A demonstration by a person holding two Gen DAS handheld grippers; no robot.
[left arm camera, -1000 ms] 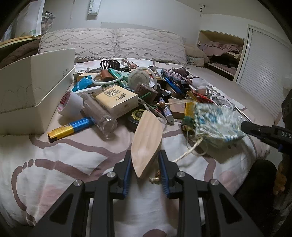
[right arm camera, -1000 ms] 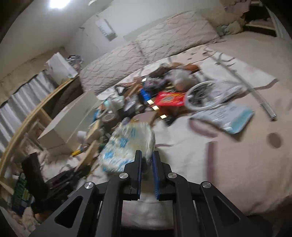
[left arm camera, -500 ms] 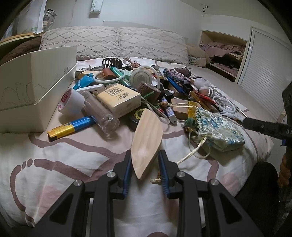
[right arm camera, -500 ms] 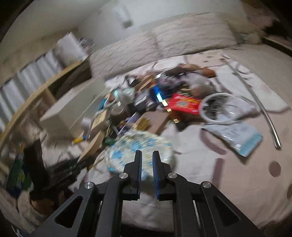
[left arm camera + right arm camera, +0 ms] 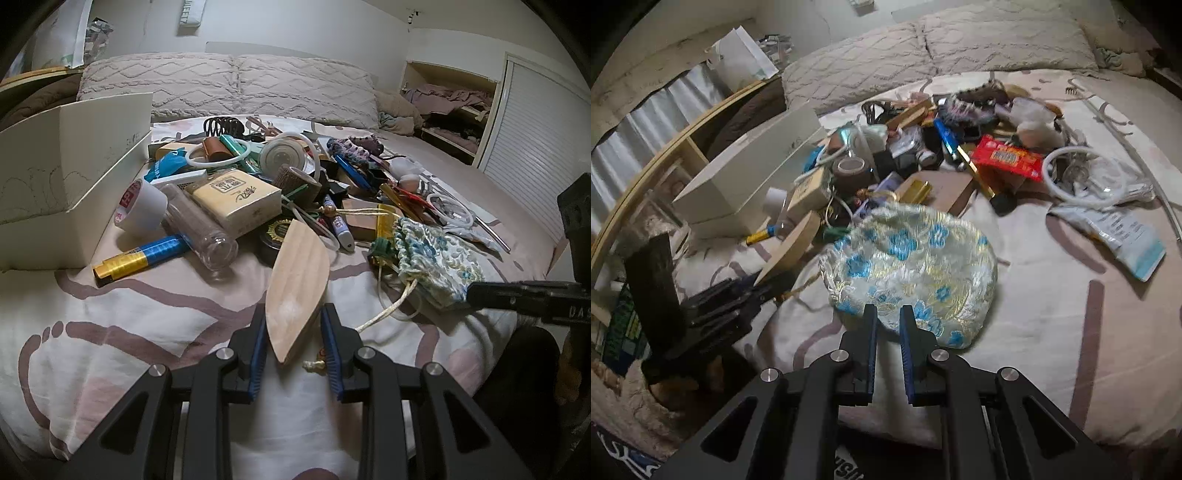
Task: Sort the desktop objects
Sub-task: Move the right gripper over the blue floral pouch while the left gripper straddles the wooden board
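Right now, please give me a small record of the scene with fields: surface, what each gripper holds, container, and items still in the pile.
surface: bed cover with brown line pattern
left gripper: shut on wooden boat-shaped piece
right gripper: shut on edge of floral drawstring pouch
container: open white box, at the pile's left in the left wrist view
pile items: yellow tissue pack, clear plastic bottle, white tape roll, blue-gold tube, red snack packet
pouch cord: trails on the cover toward the left gripper
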